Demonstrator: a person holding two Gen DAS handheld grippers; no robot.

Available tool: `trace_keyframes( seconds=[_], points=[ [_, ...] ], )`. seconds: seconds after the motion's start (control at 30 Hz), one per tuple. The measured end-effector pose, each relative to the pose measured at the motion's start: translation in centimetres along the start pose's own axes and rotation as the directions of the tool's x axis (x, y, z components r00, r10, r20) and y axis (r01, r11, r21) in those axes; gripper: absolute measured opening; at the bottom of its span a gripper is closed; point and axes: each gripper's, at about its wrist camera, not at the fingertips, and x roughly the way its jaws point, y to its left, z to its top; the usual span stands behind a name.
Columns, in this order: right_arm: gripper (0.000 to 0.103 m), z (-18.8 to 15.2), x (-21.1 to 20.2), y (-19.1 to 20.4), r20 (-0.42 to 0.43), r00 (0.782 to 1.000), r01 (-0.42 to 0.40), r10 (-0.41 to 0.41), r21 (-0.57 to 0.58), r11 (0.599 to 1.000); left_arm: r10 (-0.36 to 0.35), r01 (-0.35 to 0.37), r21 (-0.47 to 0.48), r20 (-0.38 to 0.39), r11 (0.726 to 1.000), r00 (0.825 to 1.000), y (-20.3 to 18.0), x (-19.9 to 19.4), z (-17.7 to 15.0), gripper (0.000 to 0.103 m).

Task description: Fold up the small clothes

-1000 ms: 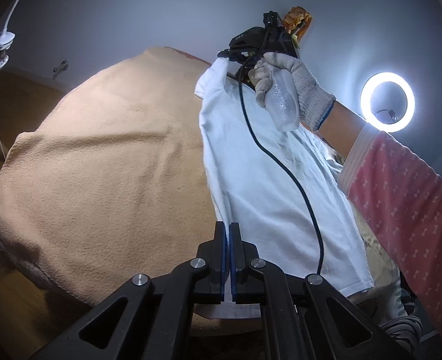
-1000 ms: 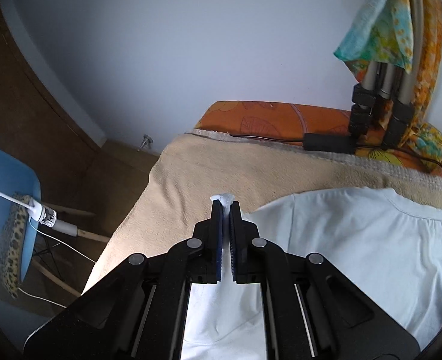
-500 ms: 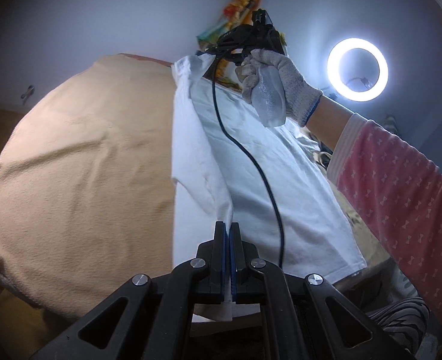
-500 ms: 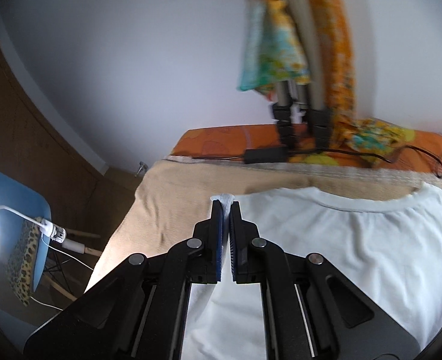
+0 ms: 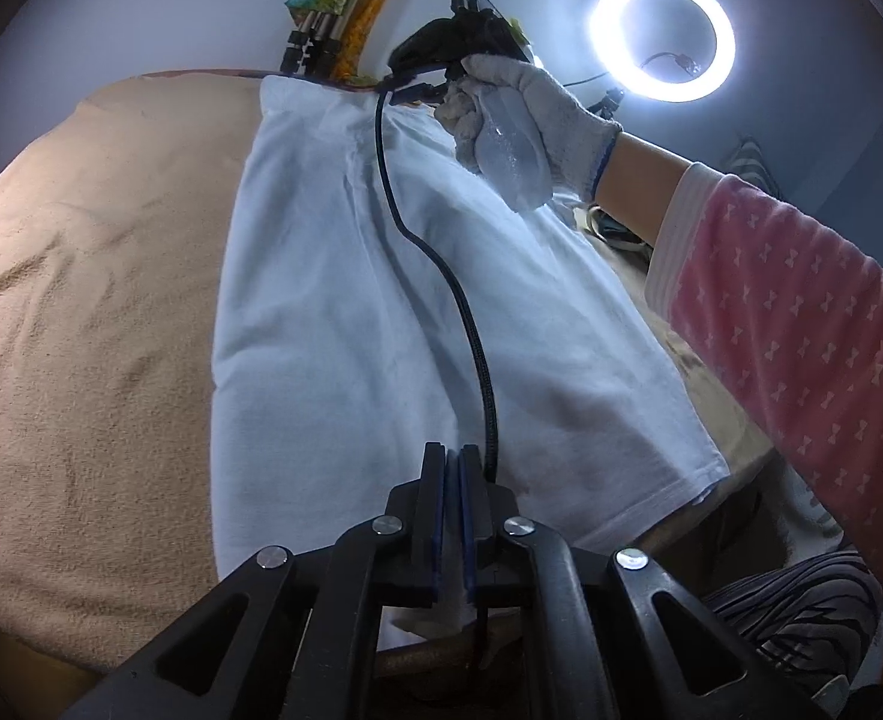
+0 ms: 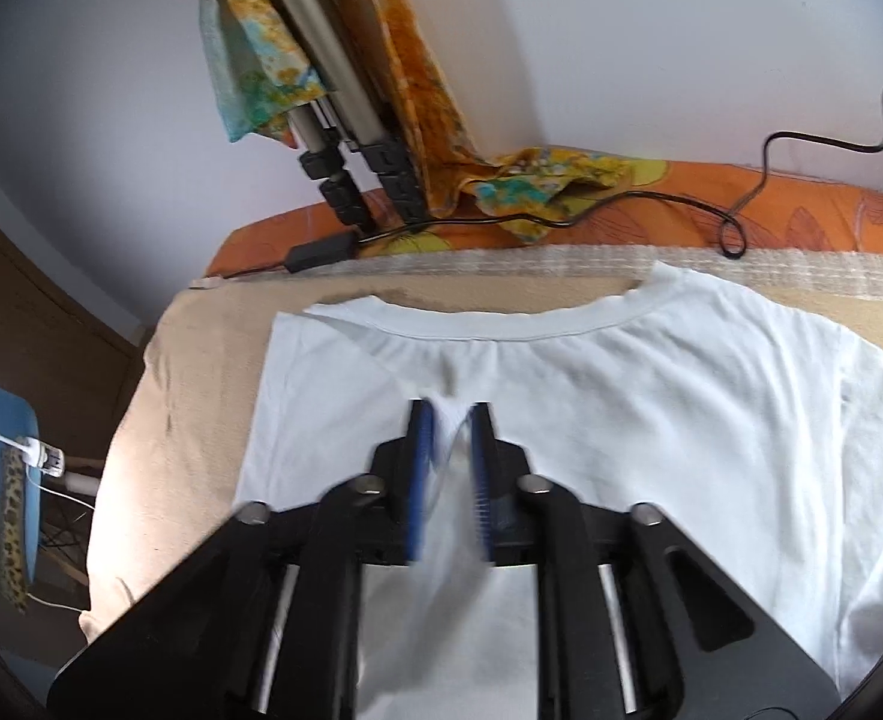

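Observation:
A white T-shirt (image 5: 351, 324) lies on a tan blanket (image 5: 81, 330), its left side folded over toward the middle. My left gripper (image 5: 453, 462) is shut on the shirt's hem edge near me. In the right wrist view the shirt (image 6: 651, 420) shows its collar at the far side, the left sleeve folded in. My right gripper (image 6: 448, 414) sits low over the shirt below the collar with its jaws parted; a blurred bit of fabric lies between them. The right gripper (image 5: 429, 90) also shows in the left wrist view, held by a gloved hand.
A lit ring light (image 5: 660, 36) stands at the far right. Tripod legs (image 6: 345, 138) draped with a patterned cloth stand on an orange mattress (image 6: 801, 216) beyond the collar, with black cables. A blue chair with a lamp (image 6: 3, 480) is at the left.
Both grippers carried the shirt's left edge over to the right, folding that side onto the body. The right gripper's jaws have parted from shut.

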Motion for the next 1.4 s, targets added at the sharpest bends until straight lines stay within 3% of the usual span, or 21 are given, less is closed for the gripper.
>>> trace_keyframes(
  seconds=[0.03,0.07,0.13,0.3,0.43,0.8,1.1,1.4],
  points=[
    [0.048,-0.2,-0.3,-0.3,0.009,1.0,0.017,-0.017,0.004,1.0,-0.002,0.002,0.01,-0.002,1.0,1.0,0.1,-0.4,-0.2,0.018],
    [0.055,-0.3,-0.9,-0.5,0.023,0.999,0.026,-0.026,0.007,1.0,-0.003,0.003,0.017,-0.002,1.0,1.0,0.0,-0.6,-0.3,0.024],
    [0.056,-0.5,-2.2,-0.9,0.045,0.999,0.021,-0.022,0.017,1.0,-0.026,0.026,0.034,0.001,0.999,1.0,-0.6,-0.9,-0.7,0.034],
    [0.058,-1.0,-6.3,-1.8,0.085,0.996,0.025,-0.027,0.026,0.999,-0.07,0.07,0.088,0.002,0.994,0.998,-1.8,-2.5,-1.8,0.036],
    [0.059,-2.1,-10.8,-2.1,0.128,0.991,0.03,-0.029,-0.005,1.0,-0.047,0.043,0.123,0.023,0.991,0.999,-2.3,-3.9,-2.5,0.036],
    [0.061,-8.1,-23.6,-6.3,0.235,0.971,0.048,-0.042,-0.022,0.999,0.106,-0.111,0.1,0.052,0.989,0.993,-1.1,-6.1,-4.0,0.034],
    [0.061,-12.5,-29.9,-11.8,0.274,0.958,0.078,-0.081,0.024,0.997,0.085,-0.105,0.198,0.104,0.975,0.991,-6.8,-3.9,-3.1,0.029],
    [0.061,-15.8,-33.8,-17.5,0.277,0.955,0.092,-0.108,0.071,0.993,0.017,-0.039,0.299,0.074,0.954,0.997,-13.7,2.2,-1.7,0.029]
  ],
)
